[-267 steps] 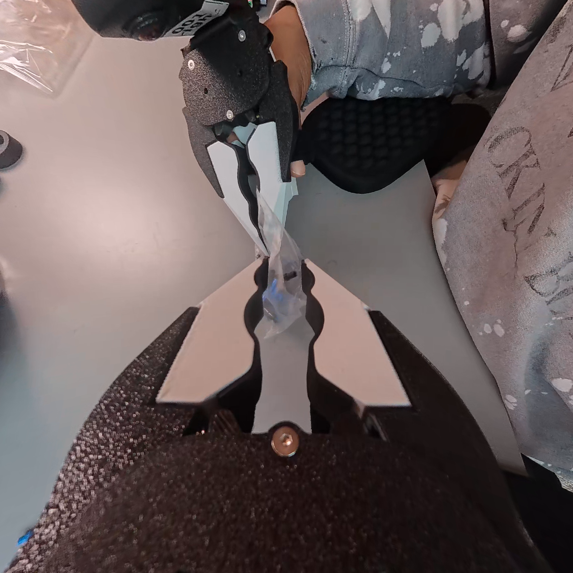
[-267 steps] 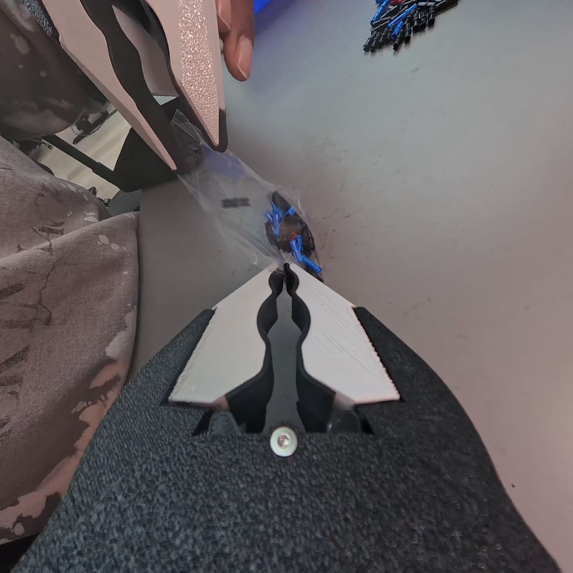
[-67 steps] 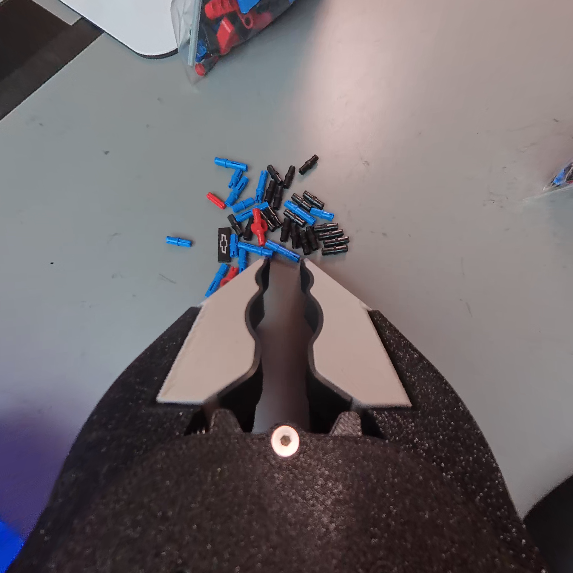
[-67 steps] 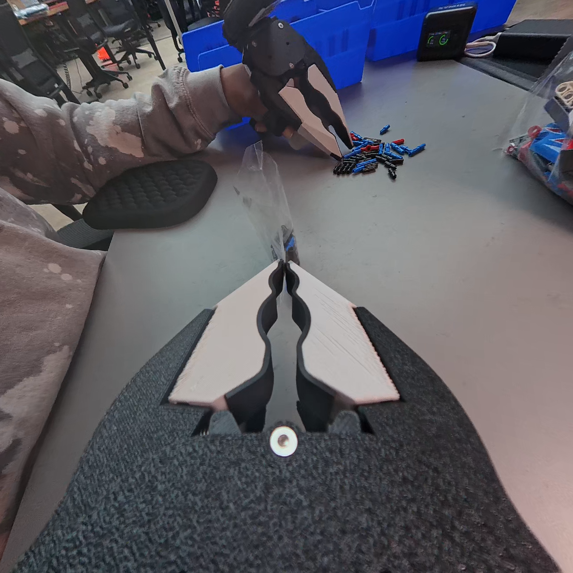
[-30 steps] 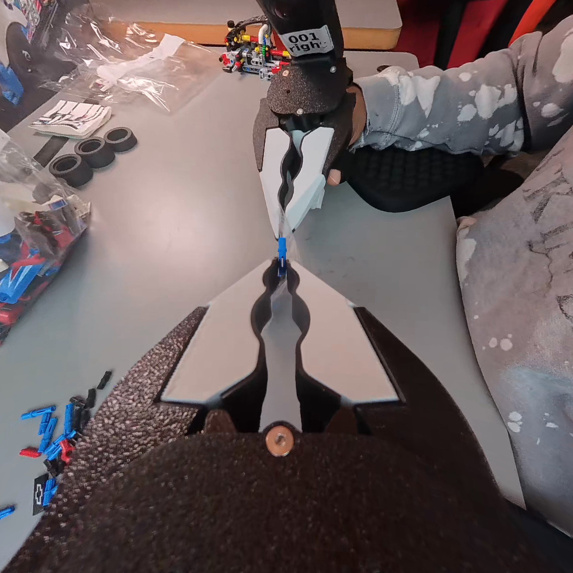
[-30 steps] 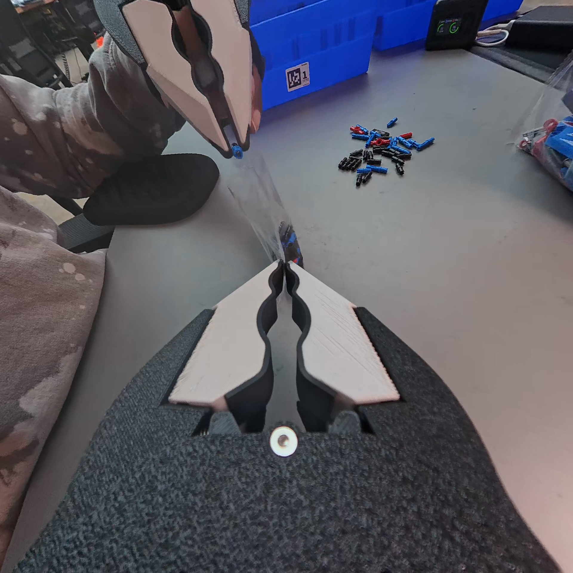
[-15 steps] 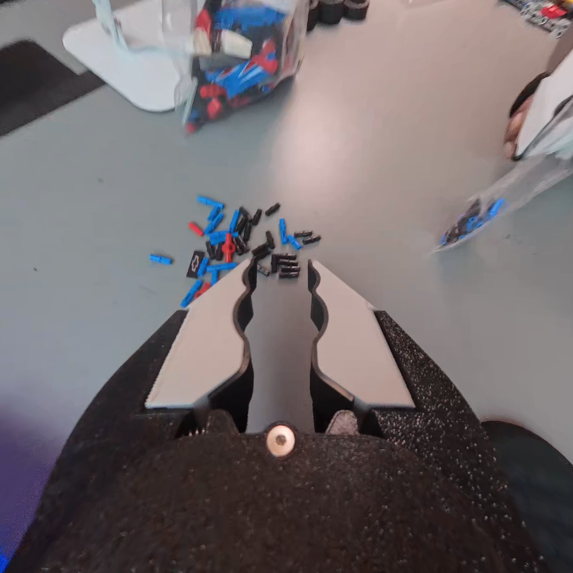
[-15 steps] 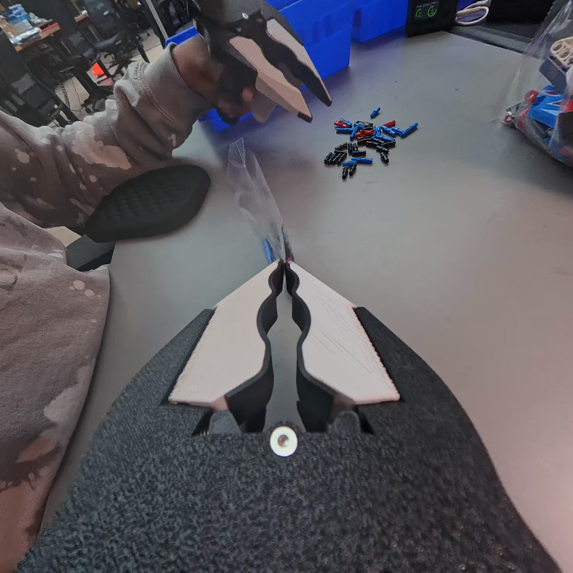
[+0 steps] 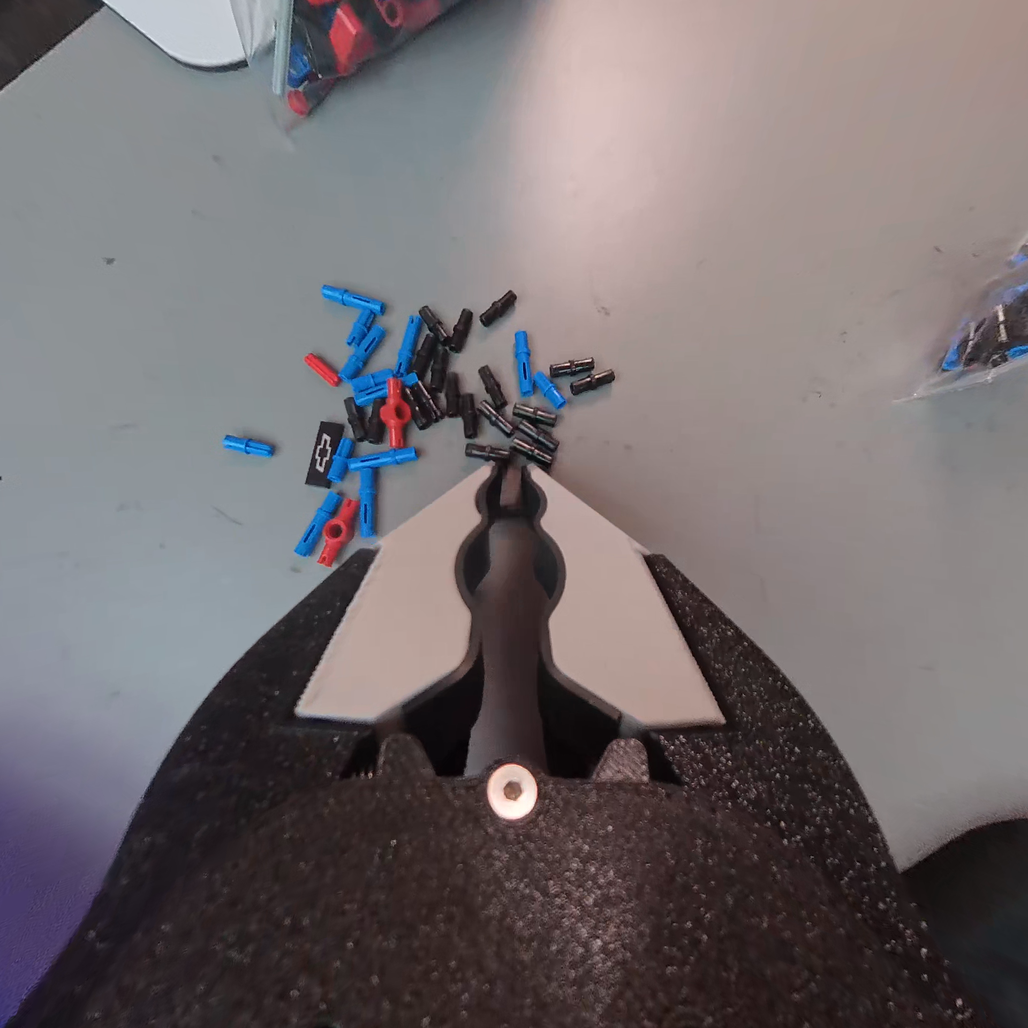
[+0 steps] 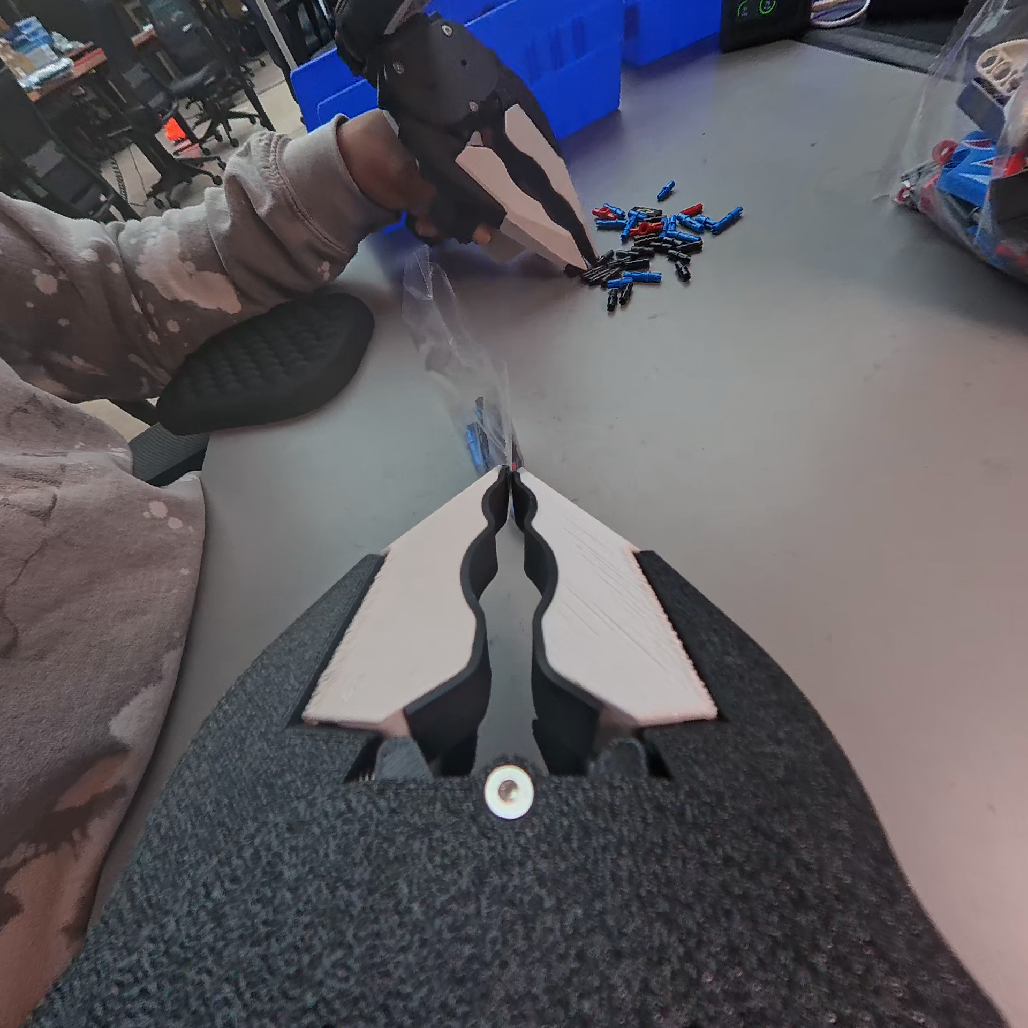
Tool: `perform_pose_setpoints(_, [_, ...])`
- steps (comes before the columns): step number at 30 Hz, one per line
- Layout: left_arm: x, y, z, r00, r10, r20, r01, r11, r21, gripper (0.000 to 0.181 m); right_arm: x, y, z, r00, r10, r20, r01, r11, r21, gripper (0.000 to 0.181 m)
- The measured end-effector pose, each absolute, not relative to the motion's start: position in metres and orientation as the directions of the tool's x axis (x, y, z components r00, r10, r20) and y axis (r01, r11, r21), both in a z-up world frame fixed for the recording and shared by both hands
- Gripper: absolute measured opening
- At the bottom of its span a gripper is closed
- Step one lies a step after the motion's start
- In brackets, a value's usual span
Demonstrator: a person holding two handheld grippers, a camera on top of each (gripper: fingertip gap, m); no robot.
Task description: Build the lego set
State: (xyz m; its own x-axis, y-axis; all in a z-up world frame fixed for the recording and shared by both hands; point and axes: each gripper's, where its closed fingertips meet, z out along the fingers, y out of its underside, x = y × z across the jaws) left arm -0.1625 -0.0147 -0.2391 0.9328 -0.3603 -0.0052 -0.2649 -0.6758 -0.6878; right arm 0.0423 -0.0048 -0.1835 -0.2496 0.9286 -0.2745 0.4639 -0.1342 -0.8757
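Note:
A pile of small blue, black and red lego pins (image 9: 434,400) lies on the grey table (image 9: 723,194); it also shows in the right wrist view (image 10: 651,239). My left gripper (image 9: 509,473) is down at the pile's near edge, its jaws closed on a black pin (image 9: 509,492). In the right wrist view its tips (image 10: 584,267) touch the pile's left edge. My right gripper (image 10: 510,473) is shut on a clear plastic bag (image 10: 473,389) that still holds some pins. The bag also shows in the left wrist view (image 9: 990,345).
A large clear bag of red and blue parts (image 9: 356,50) lies beyond the pile, also at the right edge of the right wrist view (image 10: 979,183). A black emblem tile (image 9: 324,453) lies in the pile. Blue bins (image 10: 556,61) stand at the back. A black armrest pad (image 10: 267,356) sits at the table edge. The gap from one gripper's tips to the other's is roughly 20 cm. My right tips are about 30 cm from the black emblem tile (image 9: 324,453), my left tips only 6 cm.
My left gripper was open above the pile; it has dropped to the pile's near edge and closed on a black pin. My right gripper still holds the bag.

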Motion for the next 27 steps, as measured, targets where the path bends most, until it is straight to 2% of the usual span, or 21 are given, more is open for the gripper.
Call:
perform_pose_setpoints(1, [-0.162,-0.016,-0.24,0.931,-0.366,-0.006,-0.269,-0.672,-0.69,0.0,0.042,-0.005,-0.183,-0.25,0.928,-0.276,0.463,-0.135,-0.876,0.0])
perform_pose_setpoints(9, [-0.172,-0.018,-0.234,0.936,-0.351,-0.028,-0.268,-0.659,-0.702,0.001,0.043,-0.003,-0.183,-0.248,0.929,-0.275,0.463,-0.136,-0.876,0.001])
perform_pose_setpoints(13, [-0.18,-0.027,-0.22,0.944,-0.33,0.032,-0.208,-0.664,-0.718,0.018,0.043,-0.003,-0.183,-0.249,0.927,-0.28,0.463,-0.14,-0.875,0.001])
perform_pose_setpoints(18, [-0.184,-0.057,-0.235,0.935,-0.351,0.053,-0.242,-0.739,-0.628,0.035,0.043,-0.003,-0.184,-0.249,0.925,-0.288,0.463,-0.148,-0.874,0.001])
perform_pose_setpoints(27, [-0.182,-0.051,-0.24,0.932,-0.362,0.03,-0.262,-0.726,-0.636,0.005,0.043,-0.002,-0.185,-0.245,0.926,-0.289,0.467,-0.149,-0.872,0.001])
